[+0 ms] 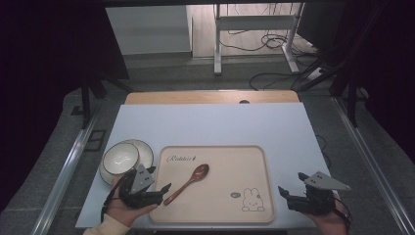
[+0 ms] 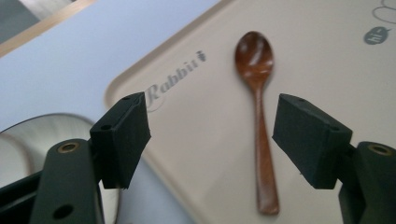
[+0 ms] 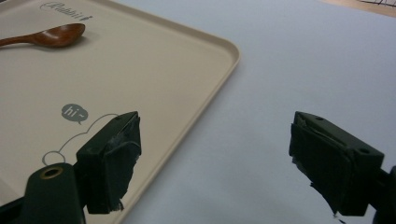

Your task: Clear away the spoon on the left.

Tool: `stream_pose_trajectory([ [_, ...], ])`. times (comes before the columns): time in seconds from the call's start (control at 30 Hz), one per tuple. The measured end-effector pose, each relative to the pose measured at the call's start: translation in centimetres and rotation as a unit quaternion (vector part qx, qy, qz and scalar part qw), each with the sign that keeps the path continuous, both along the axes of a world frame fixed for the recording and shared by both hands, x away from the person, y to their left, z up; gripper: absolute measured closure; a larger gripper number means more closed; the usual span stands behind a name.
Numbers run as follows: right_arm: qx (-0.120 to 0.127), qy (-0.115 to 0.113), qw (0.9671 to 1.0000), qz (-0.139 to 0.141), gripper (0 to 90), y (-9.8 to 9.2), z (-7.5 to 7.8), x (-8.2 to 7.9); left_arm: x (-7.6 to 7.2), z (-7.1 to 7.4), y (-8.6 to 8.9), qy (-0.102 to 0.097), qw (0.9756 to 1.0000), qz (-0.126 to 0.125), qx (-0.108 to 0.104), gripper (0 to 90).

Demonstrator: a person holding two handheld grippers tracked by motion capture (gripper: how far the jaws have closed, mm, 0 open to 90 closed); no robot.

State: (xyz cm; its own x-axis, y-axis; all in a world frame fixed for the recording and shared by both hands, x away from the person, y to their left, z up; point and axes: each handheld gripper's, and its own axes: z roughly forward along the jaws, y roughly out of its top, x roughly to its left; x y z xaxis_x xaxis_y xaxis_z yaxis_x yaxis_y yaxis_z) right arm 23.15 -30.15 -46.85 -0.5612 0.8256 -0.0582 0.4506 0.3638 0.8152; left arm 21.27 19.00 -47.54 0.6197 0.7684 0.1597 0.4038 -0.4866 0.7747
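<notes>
While you hold both tools low at the near edge of the table (image 1: 210,122), your left gripper (image 1: 159,192) sits at the tray's near-left corner w/ jaws spread wide, nothing between the pads. In the left gripper view the wooden spoon (image 2: 258,116) lies flat on the beige tray (image 2: 327,70), bowl end away from you, handle running back between the two black jaws w/o touching either. From the high view, the spoon (image 1: 188,182) lies diagonal on the tray's left half, handle tip just beside your left jaws. A white bowl (image 1: 120,157) rests on a plate (image 1: 146,149) just left of the tray, behind your left hand (image 1: 122,210). Your right gripper (image 1: 289,188) hangs off the tray's right side over bare table, jaws also spread, empty. In the right gripper view one jaw overlaps the tray's edge (image 3: 205,88), near the rabbit drawing (image 3: 79,135); the other is over table.
</notes>
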Motion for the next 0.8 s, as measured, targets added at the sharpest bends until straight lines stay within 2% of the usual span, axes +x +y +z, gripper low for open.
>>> stream_pose_trajectory([
  [0.1, 0.001, 0.001, 1.0, -0.006, 16.9, -0.4, -0.1, 0.0, -0.1, 0.2, 1.2, -0.009, 0.9998, 0.017, 0.005, 27.4],
  [0.23, 0.005, 0.001, 0.9998, -0.017, 17.1, -0.9, -0.2, 0.2, -0.2, 0.0, 2.7, -0.011, 0.9992, 0.039, 0.0, 27.4],
  [0.33, 0.005, 0.005, 0.9998, -0.016, 17.0, -0.9, -0.3, 0.4, -0.3, 0.0, 3.3, -0.012, 0.9989, 0.046, -0.001, 27.4],
  [0.57, 0.0, 0.008, 0.9999, -0.007, 17.0, -0.5, -0.6, 0.7, -0.2, -0.2, 3.5, -0.01, 0.9988, 0.048, -0.003, 27.4],
  [0.8, 0.007, 0.001, 1.0, -0.006, 17.0, -0.7, -0.5, 0.5, 0.0, -0.2, 3.3, -0.009, 0.9988, 0.047, -0.001, 26.5],
])
